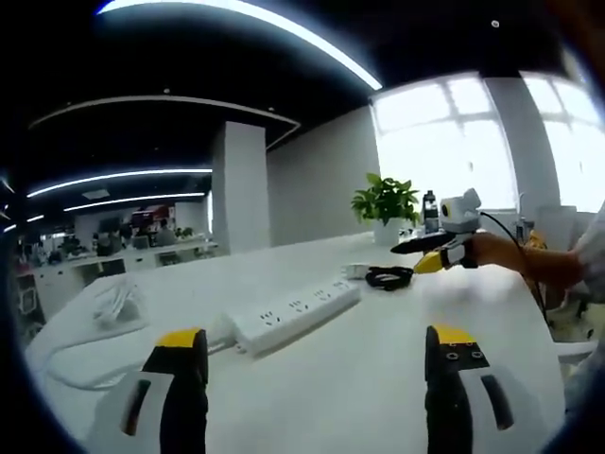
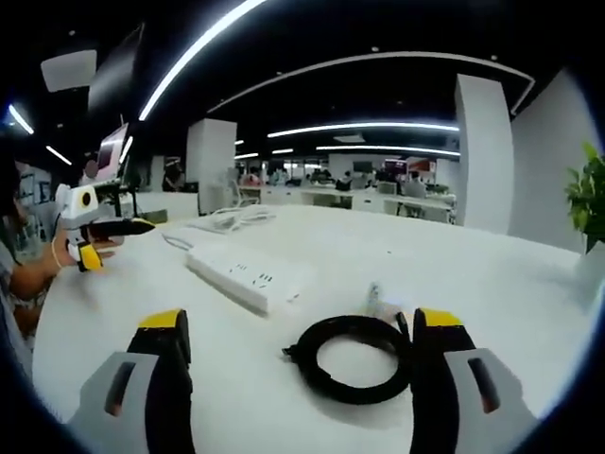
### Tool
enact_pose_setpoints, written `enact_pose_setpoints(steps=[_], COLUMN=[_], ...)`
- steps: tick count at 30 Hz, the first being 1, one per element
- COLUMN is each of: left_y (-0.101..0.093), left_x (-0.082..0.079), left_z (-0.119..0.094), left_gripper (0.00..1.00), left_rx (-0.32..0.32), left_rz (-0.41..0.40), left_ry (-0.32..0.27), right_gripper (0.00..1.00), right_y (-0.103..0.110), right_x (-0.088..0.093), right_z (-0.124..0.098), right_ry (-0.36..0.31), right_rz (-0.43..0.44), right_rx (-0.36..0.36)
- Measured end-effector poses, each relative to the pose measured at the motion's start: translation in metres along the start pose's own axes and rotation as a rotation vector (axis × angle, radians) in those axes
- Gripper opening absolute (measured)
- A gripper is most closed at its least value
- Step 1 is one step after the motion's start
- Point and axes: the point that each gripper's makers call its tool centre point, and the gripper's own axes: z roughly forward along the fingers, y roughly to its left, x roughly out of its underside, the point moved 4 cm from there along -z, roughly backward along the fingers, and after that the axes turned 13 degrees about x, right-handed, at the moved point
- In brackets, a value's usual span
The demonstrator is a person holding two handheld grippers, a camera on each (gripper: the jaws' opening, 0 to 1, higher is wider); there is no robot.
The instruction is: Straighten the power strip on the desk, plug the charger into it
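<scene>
Left gripper view: the white counter (image 1: 378,378) takes up the lower half of the picture; its far edge runs toward a white wall and bright windows, and its right edge drops off near the person's sleeve. Bare surface lies between the left tongs (image 1: 317,364) and the power strip (image 1: 295,315), and more lies to the right of the strip. The strip lies flat at a slant, its near end toward the left tongs and its far end pointing at the coiled black cable (image 1: 388,277). Its white cord (image 1: 104,307) loops away in a loose pile near the counter's left edge. A potted plant (image 1: 386,203) stands near the far edge, behind the coil. The right tongs (image 1: 425,253) hover above the counter just past the coil, held in a hand; from this angle I cannot tell how their jaws stand. The left tongs stand wide open with nothing between the jaws.

Right gripper view: the counter (image 2: 492,274) stretches ahead to a rounded far edge, with open room on the right side. The power strip (image 2: 248,272) lies at a slant ahead and left of the right tongs (image 2: 298,345). The black coil (image 2: 352,357) rests on the counter between the wide-open, empty jaws, with a small white charger (image 2: 375,301) touching its far side. The left tongs (image 2: 123,227) are held over the counter's left edge, well apart from the strip.
</scene>
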Motion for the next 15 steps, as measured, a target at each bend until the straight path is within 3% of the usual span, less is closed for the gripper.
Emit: enact_pose_setpoints(steps=[15], left_y=[-0.0021], left_x=[-0.0033], left_z=[0.0005], left_gripper=[0.97], left_rx=[0.002], left_rz=[-0.001], left_ry=[-0.013], right_gripper=[0.84], right_y=[0.0000], right_x=[0.0002], right_z=[-0.0008], right_ry=[0.013], right_rz=[-0.024], right_rx=[-0.022])
